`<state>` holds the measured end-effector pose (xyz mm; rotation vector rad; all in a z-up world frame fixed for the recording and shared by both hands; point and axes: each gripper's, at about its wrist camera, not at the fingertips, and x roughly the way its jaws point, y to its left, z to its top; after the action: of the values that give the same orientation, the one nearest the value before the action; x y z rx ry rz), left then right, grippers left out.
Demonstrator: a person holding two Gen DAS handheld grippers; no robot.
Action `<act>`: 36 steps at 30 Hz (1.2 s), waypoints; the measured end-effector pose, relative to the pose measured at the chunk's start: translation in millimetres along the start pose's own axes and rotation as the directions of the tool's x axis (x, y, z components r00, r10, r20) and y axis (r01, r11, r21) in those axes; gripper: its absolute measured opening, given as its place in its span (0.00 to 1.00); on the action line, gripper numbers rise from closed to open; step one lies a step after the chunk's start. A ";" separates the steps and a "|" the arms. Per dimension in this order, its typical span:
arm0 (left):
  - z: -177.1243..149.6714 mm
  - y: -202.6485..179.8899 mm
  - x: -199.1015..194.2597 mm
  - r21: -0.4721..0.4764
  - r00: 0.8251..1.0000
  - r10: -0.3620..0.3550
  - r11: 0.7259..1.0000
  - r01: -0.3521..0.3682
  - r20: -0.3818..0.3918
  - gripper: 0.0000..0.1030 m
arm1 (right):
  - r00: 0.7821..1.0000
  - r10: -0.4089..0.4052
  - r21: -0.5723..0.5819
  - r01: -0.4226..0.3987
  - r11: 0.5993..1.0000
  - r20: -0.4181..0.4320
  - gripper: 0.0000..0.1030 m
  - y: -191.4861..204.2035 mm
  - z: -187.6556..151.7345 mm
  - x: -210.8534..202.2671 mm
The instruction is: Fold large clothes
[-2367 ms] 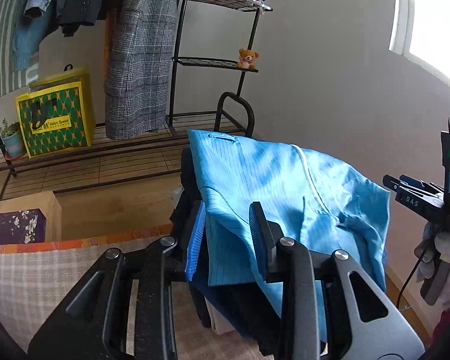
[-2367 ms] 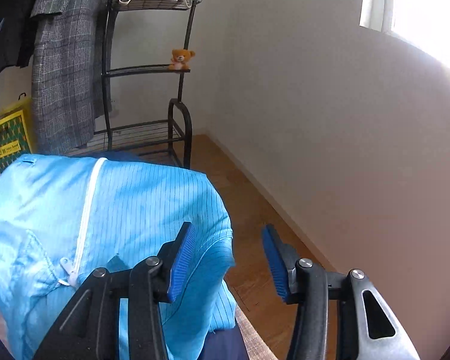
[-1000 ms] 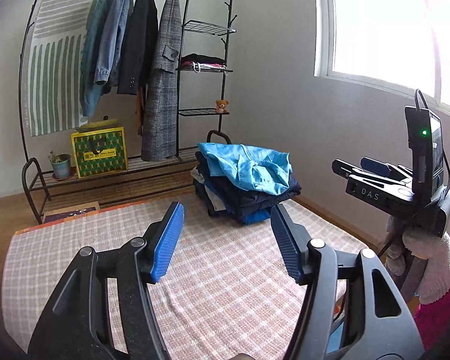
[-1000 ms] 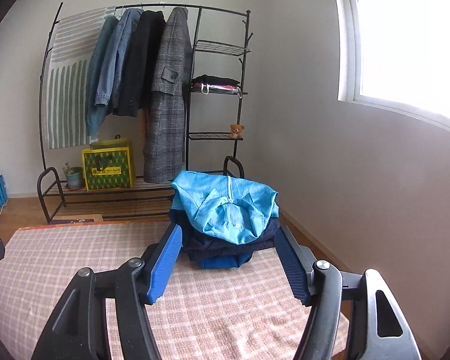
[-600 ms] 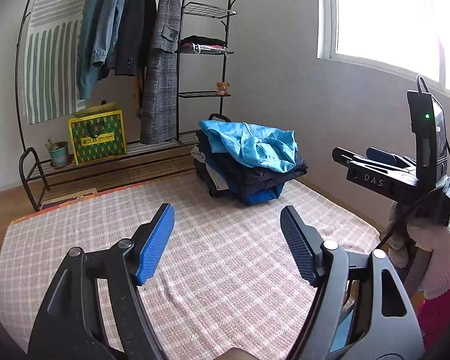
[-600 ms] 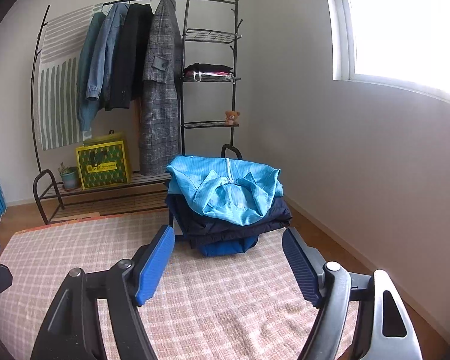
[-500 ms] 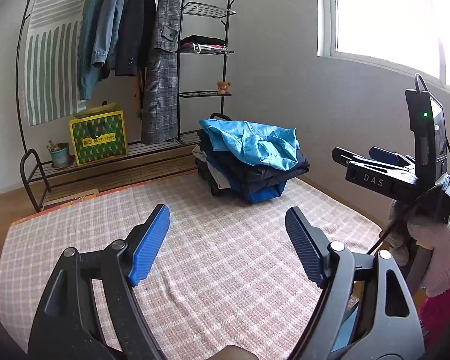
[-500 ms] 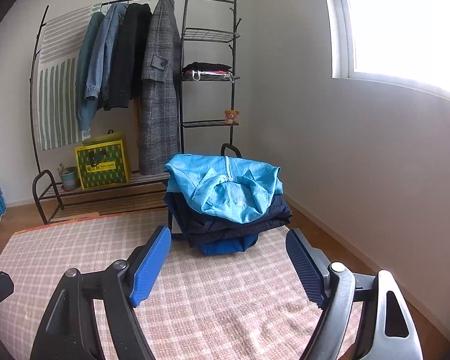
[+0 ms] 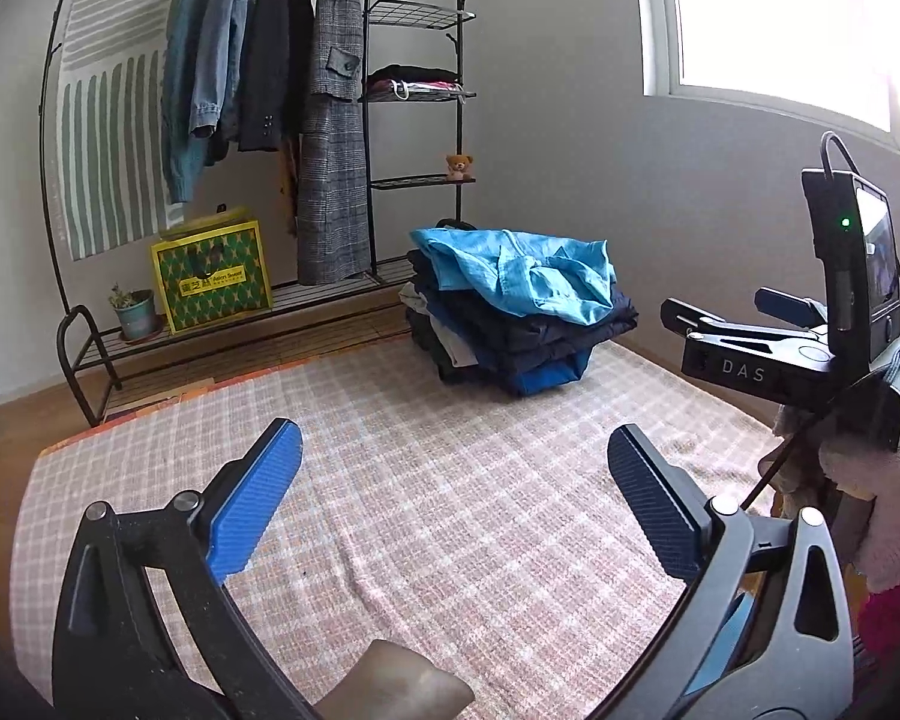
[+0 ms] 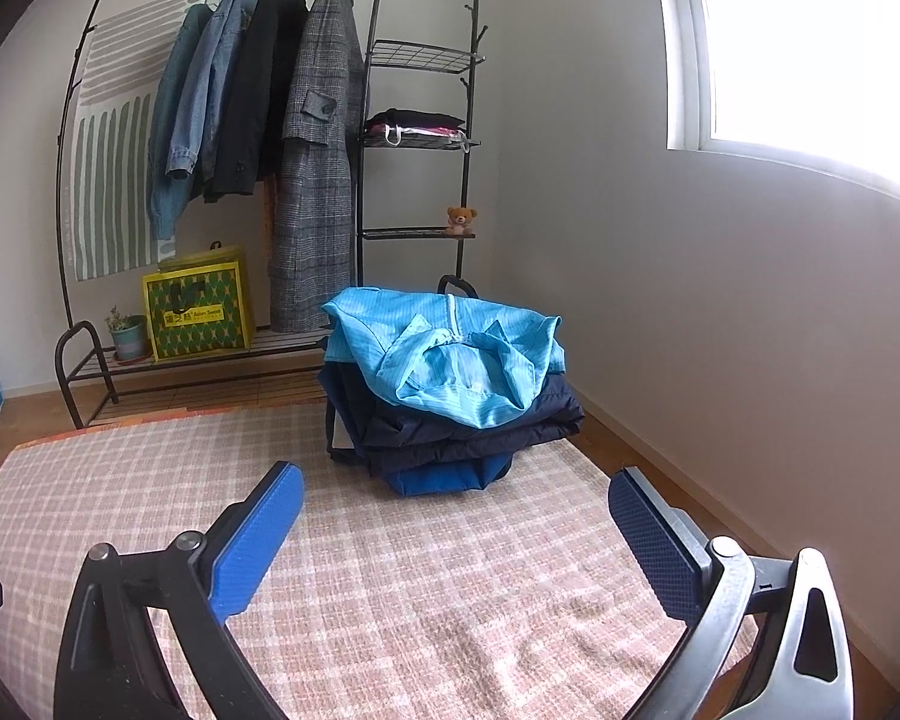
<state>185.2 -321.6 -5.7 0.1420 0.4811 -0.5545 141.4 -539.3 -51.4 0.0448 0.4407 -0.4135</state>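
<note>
Nearest of all, the left gripper [image 9: 450, 468] hangs over the checked rug [image 9: 450, 540] with its jaws spread wide and nothing between them. The right gripper [image 10: 453, 501] is the same: jaws wide apart, empty, above the rug. In the left view the right gripper shows at the right edge, held in a white-gloved hand [image 9: 870, 516] that is partly cut off by the frame.

Beyond both pairs of jaws, well apart from them, the pile of folded clothes [image 10: 450, 396] sits on the rug's far right corner. A light blue jacket [image 10: 444, 360] lies on top, its long axis running across the pile, collar and zip facing the grippers. Under it are dark navy layers and a brighter blue piece at the bottom; how many garments there are is hard to make out.

Behind the pile stands a black clothes rack [image 10: 372, 180] with hanging coats, a small teddy bear [image 10: 461, 220] on a shelf and a yellow-green bag [image 10: 198, 312] to the pile's left.
</note>
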 end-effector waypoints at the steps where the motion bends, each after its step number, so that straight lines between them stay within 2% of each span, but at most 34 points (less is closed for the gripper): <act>1: -0.6 -0.4 1.3 0.004 1.000 0.004 1.000 -0.004 -0.005 1.00 | 1.000 0.003 0.002 -0.003 1.000 -0.002 1.00 0.3 -0.2 1.0; 14: -8.7 4.6 7.8 0.009 0.999 0.028 1.000 -0.027 -0.021 1.00 | 1.000 0.017 0.011 -0.017 1.000 -0.021 1.00 4.1 -1.6 11.4; 36: -8.8 5.9 7.3 0.013 1.000 0.026 1.000 -0.026 -0.014 1.00 | 1.000 0.014 0.019 -0.014 1.000 -0.028 1.00 4.9 -4.5 14.4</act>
<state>190.2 -317.7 -16.9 0.1647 0.4893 -0.5311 153.4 -539.7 -61.7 0.0720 0.4640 -0.4038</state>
